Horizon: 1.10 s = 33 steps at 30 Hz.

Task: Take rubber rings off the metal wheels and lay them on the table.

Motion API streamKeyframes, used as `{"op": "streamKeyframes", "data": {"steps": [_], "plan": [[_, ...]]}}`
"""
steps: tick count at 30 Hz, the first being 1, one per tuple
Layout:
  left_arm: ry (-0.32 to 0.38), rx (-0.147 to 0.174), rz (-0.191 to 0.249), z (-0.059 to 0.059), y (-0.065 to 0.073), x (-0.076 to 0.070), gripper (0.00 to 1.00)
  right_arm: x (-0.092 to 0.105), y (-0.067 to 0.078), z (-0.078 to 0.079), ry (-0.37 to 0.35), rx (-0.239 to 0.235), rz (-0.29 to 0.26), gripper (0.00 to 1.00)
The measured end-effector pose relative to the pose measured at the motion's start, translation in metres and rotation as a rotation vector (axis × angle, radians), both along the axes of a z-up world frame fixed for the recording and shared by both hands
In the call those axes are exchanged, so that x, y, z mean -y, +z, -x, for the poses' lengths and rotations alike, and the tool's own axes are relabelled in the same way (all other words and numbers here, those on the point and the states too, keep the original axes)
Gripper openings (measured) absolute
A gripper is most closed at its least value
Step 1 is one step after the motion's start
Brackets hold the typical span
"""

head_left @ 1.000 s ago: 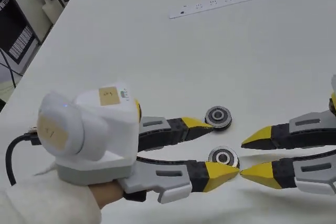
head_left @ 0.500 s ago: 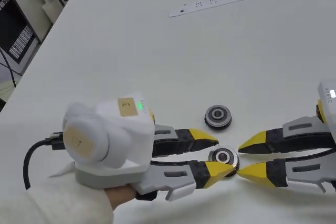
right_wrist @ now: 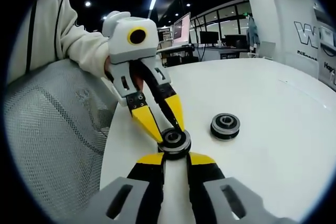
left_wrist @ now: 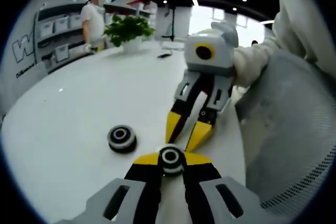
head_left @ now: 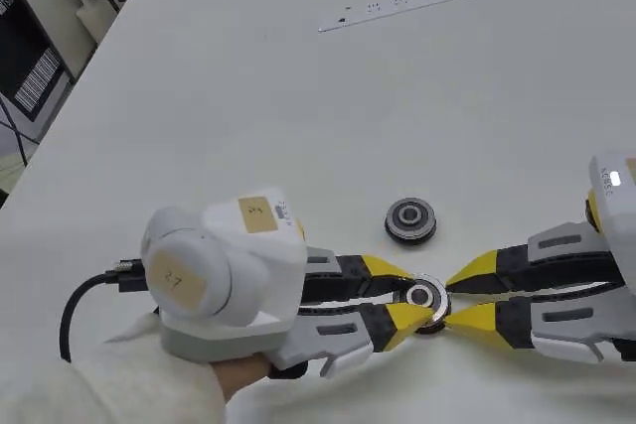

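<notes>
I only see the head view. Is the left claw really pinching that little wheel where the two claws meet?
Observer: Yes; the left gripper view shows the left gripper with a yellow tip against each side of the wheel.
Operator: What's at the far end of the table?
Observer: A potted plant, in the left gripper view.
Operator: Anyone else around?
Observer: A person stands by shelves behind it.
</notes>
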<state>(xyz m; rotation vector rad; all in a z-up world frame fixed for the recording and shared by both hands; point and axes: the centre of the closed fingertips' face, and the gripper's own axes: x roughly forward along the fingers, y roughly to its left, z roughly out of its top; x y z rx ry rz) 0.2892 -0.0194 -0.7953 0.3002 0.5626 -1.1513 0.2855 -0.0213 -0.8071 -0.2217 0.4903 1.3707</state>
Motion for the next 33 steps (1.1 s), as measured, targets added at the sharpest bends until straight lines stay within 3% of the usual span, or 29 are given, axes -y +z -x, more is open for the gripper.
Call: {"op": "streamKeyframes", "data": {"steps": [5, 6, 9, 20, 24, 28, 33], "plan": [[-0.017, 0.032, -0.019, -0.0011, -0.0001, -0.0014, 0.14, 0.0002, -0.0006, -0.0011, -0.003, 0.007, 0.003, 0.12], [-0.023, 0.039, -0.024, -0.0012, -0.0004, -0.0018, 0.14, 0.0003, -0.0007, -0.0010, 0.005, 0.034, 0.008, 0.11], [-0.018, 0.034, -0.018, -0.0017, -0.0007, -0.0029, 0.14, -0.0003, -0.0003, -0.0003, 0.012, 0.054, 0.011, 0.11], [-0.007, 0.031, -0.002, -0.0044, -0.0018, -0.0054, 0.14, 0.0013, -0.0031, -0.0015, 0.005, 0.056, 0.045, 0.05], [-0.006, 0.032, -0.003, -0.0046, -0.0020, -0.0052, 0.14, 0.0006, -0.0024, -0.0011, 0.005, 0.086, 0.065, 0.03], [-0.007, 0.034, -0.005, -0.0046, -0.0022, -0.0050, 0.14, 0.0004, -0.0020, -0.0012, 0.029, 0.181, 0.115, 0.02], [-0.013, 0.037, -0.006, -0.0045, -0.0024, -0.0048, 0.14, 0.0013, -0.0021, -0.0023, 0.018, 0.199, 0.133, 0.01]]}}
